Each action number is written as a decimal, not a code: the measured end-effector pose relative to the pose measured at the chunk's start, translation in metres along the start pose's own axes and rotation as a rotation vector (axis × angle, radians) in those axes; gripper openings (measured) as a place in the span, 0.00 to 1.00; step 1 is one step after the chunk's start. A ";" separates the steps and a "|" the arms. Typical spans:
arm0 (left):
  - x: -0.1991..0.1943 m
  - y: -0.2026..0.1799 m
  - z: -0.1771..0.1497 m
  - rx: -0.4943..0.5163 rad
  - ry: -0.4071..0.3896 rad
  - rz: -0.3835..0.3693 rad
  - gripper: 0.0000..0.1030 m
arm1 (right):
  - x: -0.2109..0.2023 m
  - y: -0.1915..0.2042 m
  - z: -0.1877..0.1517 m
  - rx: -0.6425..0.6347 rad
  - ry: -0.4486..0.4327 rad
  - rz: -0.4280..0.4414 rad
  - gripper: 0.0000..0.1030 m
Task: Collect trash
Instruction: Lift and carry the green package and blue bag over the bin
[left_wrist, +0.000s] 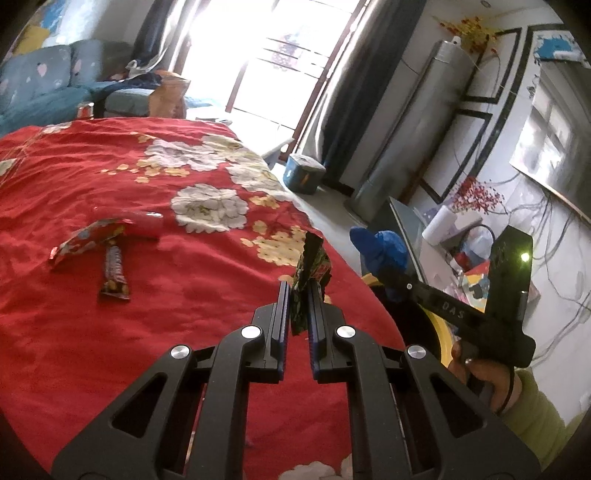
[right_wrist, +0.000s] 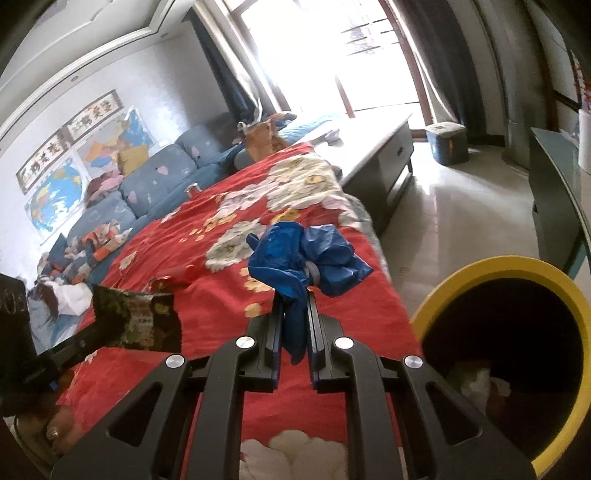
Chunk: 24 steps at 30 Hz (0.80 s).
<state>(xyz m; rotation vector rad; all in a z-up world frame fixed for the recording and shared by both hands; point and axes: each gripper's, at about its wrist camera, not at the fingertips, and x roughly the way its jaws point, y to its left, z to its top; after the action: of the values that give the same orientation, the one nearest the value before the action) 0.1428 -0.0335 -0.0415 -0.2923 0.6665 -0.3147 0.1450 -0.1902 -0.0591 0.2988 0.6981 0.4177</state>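
My left gripper (left_wrist: 298, 286) is shut on a dark green snack wrapper (left_wrist: 312, 269), held above the red flowered cloth (left_wrist: 110, 332); the wrapper also shows in the right wrist view (right_wrist: 136, 319). My right gripper (right_wrist: 295, 295) is shut on a crumpled blue plastic bag (right_wrist: 306, 258), which also shows in the left wrist view (left_wrist: 380, 247). A yellow-rimmed black bin (right_wrist: 517, 332) stands at the lower right of the cloth, with white trash inside. On the cloth lie a red patterned wrapper (left_wrist: 88, 238), a dark candy bar wrapper (left_wrist: 115, 271) and a red packet (left_wrist: 147, 219).
A blue sofa (right_wrist: 155, 181) with clothes runs along the far side of the cloth. A low grey table (right_wrist: 380, 147) and a blue box (right_wrist: 447, 142) stand near the bright window. A glass-topped cabinet (left_wrist: 410, 225) with a paper roll is to the right.
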 end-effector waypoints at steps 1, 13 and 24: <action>0.001 -0.003 -0.001 0.007 0.002 -0.001 0.05 | -0.001 -0.003 0.000 0.003 -0.001 -0.005 0.11; 0.014 -0.045 -0.008 0.108 0.031 -0.029 0.05 | -0.013 -0.037 -0.008 0.054 -0.012 -0.059 0.11; 0.032 -0.076 -0.014 0.184 0.065 -0.054 0.05 | -0.029 -0.067 -0.012 0.108 -0.030 -0.101 0.11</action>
<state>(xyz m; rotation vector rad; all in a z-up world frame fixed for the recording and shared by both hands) 0.1428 -0.1175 -0.0425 -0.1253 0.6897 -0.4360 0.1349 -0.2604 -0.0786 0.3691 0.7041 0.2792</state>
